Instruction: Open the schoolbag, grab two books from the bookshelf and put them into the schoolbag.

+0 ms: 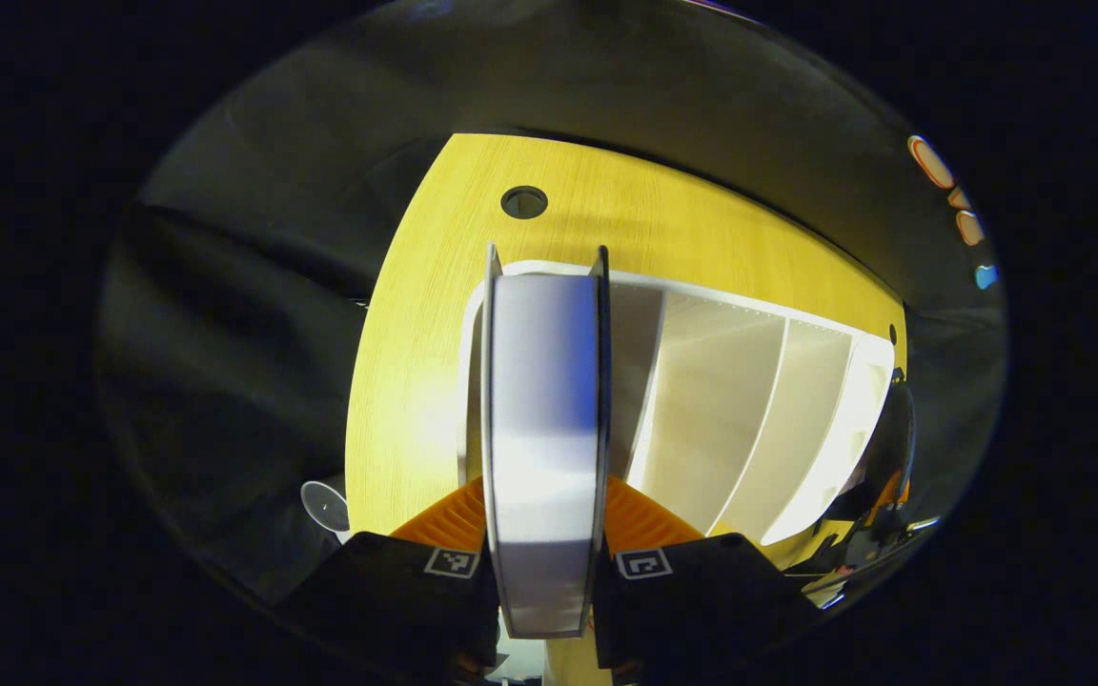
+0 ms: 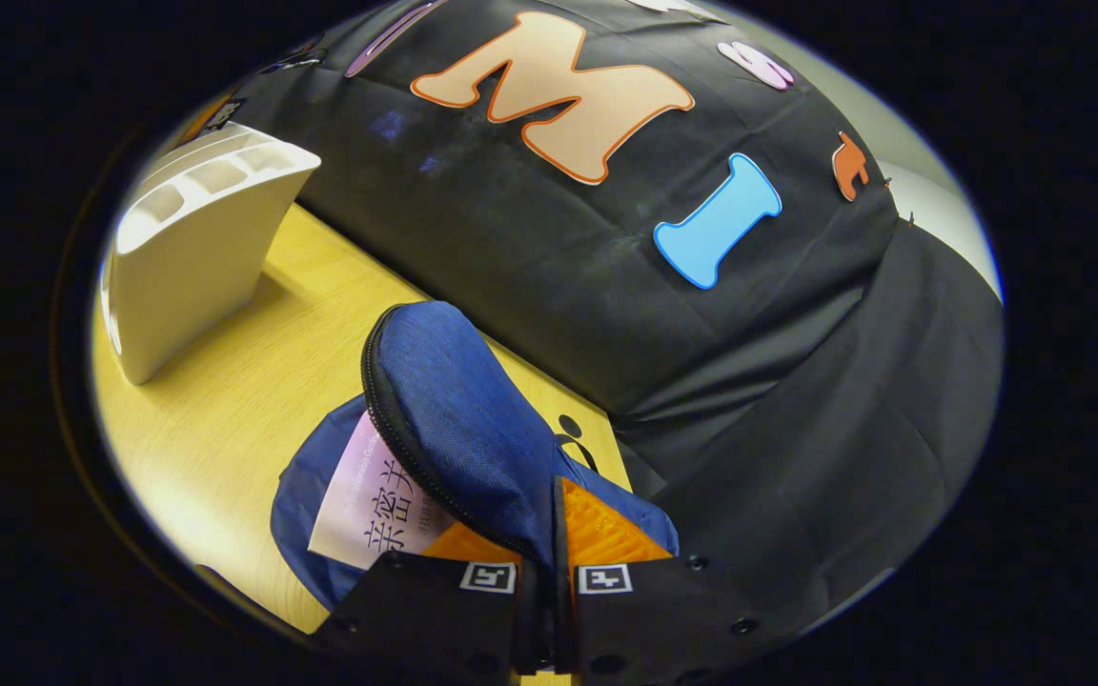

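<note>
A: Right, the left gripper (image 1: 546, 562) first; what is between its fingers (image 1: 449, 522)?

B: A thick white-paged book with dark covers (image 1: 546, 419), seen page-edge on; both fingers press its covers from either side, so it is clamped upright and hangs over the left end of the white plastic bookshelf with slanted dividers (image 1: 749, 419); the shelf's compartments to the right of the book look bare.

A: And what carries the shelf?

B: The yellow wood-grain bench (image 1: 416, 362), which has a round cable hole (image 1: 523, 202) beyond the shelf; black cloth hangs behind it.

A: Now the right gripper (image 2: 547, 572)?

B: Its fingers (image 2: 606, 538) are pinched tight on the flap of the blue fabric schoolbag (image 2: 454, 419), with the cloth running down between them; the flap is lifted, its black zip edge showing along the left, so the bag stands open.

A: Anything inside?

B: A pale lilac book with dark printed characters (image 2: 368, 505) lies in the opening, partly under the raised flap; the bag sits on the bench near its edge, and the white bookshelf stands well apart from it, at the upper left in the right gripper view.
</note>
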Available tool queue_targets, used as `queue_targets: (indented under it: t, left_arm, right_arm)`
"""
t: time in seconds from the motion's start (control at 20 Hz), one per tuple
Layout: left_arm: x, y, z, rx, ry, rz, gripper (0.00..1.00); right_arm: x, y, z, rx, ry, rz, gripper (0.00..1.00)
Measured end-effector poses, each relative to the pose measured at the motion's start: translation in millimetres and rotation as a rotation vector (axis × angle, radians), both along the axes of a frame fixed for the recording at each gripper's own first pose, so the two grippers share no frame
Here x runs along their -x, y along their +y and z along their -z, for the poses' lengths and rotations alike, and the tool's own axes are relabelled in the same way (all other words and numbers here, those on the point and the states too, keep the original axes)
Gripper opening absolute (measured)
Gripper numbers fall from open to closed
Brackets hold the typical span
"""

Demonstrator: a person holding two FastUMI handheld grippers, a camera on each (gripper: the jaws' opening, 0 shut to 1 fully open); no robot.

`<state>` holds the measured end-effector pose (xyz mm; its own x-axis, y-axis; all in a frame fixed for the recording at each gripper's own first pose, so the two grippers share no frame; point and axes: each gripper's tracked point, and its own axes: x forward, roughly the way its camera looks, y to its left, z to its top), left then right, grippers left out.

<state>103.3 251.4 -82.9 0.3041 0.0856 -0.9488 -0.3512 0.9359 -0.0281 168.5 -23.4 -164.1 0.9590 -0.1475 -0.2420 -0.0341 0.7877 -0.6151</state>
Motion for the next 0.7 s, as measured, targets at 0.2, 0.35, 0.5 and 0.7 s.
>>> queue_targets:
  t: [0.2, 0.35, 0.5, 0.7]
  left_arm:
    - [3.9, 0.5, -0.9, 0.001, 0.008, -0.029, 0.37]
    - [13.5, -1.5, -8.8, 0.035, 0.009, -0.075, 0.36]
    - [27.0, -6.0, -24.5, 0.051, -0.019, -0.094, 0.37]
    - [44.5, -11.9, -51.5, 0.021, -0.064, -0.111, 0.37]
  right_arm:
    - [-0.3, 0.1, 0.2, -0.005, -0.004, -0.004, 0.08]
    - [-0.4, 0.6, -0.2, -0.01, -0.006, -0.014, 0.08]
    - [-1.7, 1.7, -0.2, -0.013, -0.009, -0.027, 0.08]
    - [-2.2, 0.6, -1.5, -0.03, -0.015, -0.039, 0.1]
